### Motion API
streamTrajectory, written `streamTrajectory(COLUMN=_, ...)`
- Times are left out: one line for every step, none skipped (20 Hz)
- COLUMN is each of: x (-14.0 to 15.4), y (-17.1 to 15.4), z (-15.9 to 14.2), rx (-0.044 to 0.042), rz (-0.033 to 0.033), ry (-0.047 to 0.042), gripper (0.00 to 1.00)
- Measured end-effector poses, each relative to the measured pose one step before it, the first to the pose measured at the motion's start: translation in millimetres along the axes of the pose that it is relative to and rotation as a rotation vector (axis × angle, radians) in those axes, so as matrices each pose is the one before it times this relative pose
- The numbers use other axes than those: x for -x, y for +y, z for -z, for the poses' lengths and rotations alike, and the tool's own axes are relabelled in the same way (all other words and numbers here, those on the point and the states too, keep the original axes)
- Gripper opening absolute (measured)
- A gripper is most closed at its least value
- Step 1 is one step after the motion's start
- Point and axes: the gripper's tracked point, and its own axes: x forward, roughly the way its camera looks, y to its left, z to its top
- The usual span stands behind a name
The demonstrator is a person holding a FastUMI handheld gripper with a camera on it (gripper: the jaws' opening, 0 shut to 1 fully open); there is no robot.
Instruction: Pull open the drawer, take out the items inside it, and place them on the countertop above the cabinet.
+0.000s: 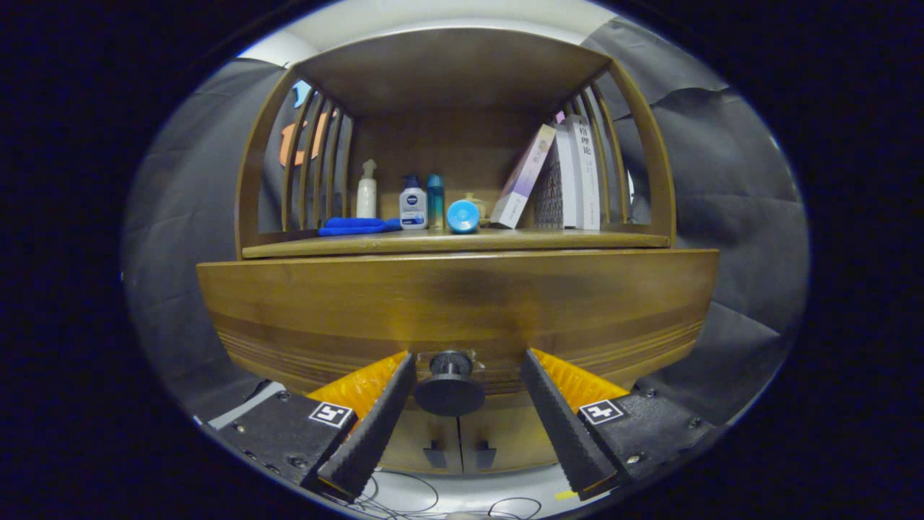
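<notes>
The gripper (468,361) is held wide around the dark knob (450,388) of the closed wooden drawer (455,303); above, bottles (413,204), books (570,177) and a blue cloth (355,226) are seen on the countertop (577,239).

The drawer (455,303) is closed, so its inside is hidden. The tool (468,361) has its fingers (375,419) apart on both sides of the knob (450,386); its body is cut off below. A small yellowish thing (476,204) behind the blue round lid (463,216) on the surface (577,238) is mostly covered. The bottle labels are too small to tell.
</notes>
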Motion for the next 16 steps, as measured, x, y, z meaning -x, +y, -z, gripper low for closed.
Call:
streamTrajectory(x=-5.05, y=-0.54, z=-1.64, rx=0.00144, rz=0.00068, ry=-0.00010, gripper=0.99)
streamTrajectory(x=-4.76, y=0.19, z=-1.28, rx=0.00247, rz=-0.00057, ry=-0.00110, gripper=0.99)
streamTrajectory(x=-3.62, y=-0.11, z=-0.69, rx=0.00071, rz=-0.00053, ry=-0.00381, gripper=0.99)
streamTrajectory(x=-5.71, y=0.32, z=-1.07, rx=-0.00020, rz=-0.00028, ry=-0.00471, gripper=0.99)
streamTrajectory(x=-4.42, y=0.04, z=-0.90, rx=0.00138, rz=-0.00003, ry=-0.00360, gripper=0.99)
streamTrajectory(x=-3.91, y=-0.27, z=-0.86, rx=0.00660, rz=0.00066, ry=-0.00272, gripper=0.99)
streamTrajectory(x=-5.12, y=-0.44, z=-0.57, rx=0.00409, rz=0.00014, ry=0.00060, gripper=0.99)
streamTrajectory(x=-5.12, y=0.51, z=-0.23, rx=0.00421, rz=0.00068, ry=0.00115, gripper=1.00)
streamTrajectory(x=-1.47, y=-0.51, z=-0.73, rx=0.00299, rz=0.00115, ry=0.00135, gripper=1.00)
streamTrajectory(x=-3.14, y=0.31, z=-0.78, rx=-0.00414, rz=0.00151, ry=0.00842, gripper=1.00)
streamTrajectory(x=-3.47, y=0.57, z=0.12, rx=-0.00795, rz=-0.00045, ry=0.01617, gripper=0.99)
streamTrajectory(x=-3.01, y=0.89, z=-1.51, rx=-0.00817, rz=-0.00085, ry=0.00526, gripper=0.99)
streamTrajectory(x=-4.38, y=0.54, z=-0.71, rx=-0.00229, rz=-0.00084, ry=0.01323, gripper=1.00)
streamTrajectory(x=-3.10, y=-0.52, z=0.56, rx=0.00981, rz=0.00076, ry=0.01117, gripper=0.99)
streamTrajectory(x=1.63, y=-0.37, z=-2.54, rx=0.00581, rz=0.00359, ry=-0.01361, gripper=0.99)
streamTrajectory(x=1.65, y=0.07, z=1.68, rx=0.00733, rz=0.00137, ry=0.00629, gripper=1.00)
